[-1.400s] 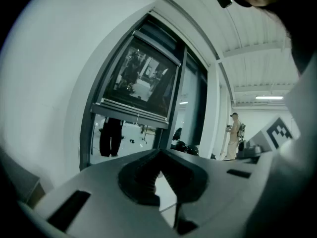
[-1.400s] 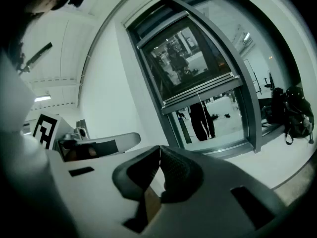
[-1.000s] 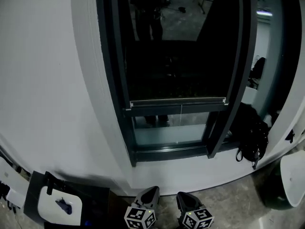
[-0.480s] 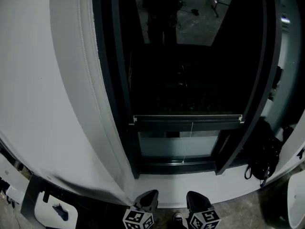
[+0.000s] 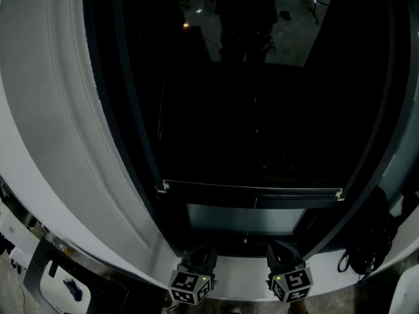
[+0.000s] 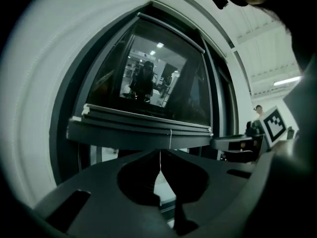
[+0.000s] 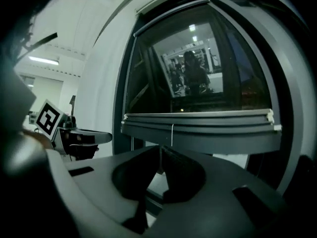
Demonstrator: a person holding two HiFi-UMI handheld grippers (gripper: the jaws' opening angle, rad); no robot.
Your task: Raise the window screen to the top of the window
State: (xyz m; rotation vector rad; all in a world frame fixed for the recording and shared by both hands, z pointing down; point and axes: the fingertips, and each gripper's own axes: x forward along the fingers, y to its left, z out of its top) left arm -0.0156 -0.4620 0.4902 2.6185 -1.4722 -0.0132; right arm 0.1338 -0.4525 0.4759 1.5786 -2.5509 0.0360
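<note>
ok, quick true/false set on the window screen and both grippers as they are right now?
1. The window screen's bottom bar sits low in the window, far from the top. True.
2. The left gripper is clamped on that bar. False: it is below the bar and apart from it, jaws together.
3. A thin pull cord hangs from the bar's middle. True.
4. The right gripper has its jaws wide apart. False: they are together.

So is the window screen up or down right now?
Mostly down. The window screen has its bottom bar sitting low, with only a short strip of uncovered glass beneath.
</note>
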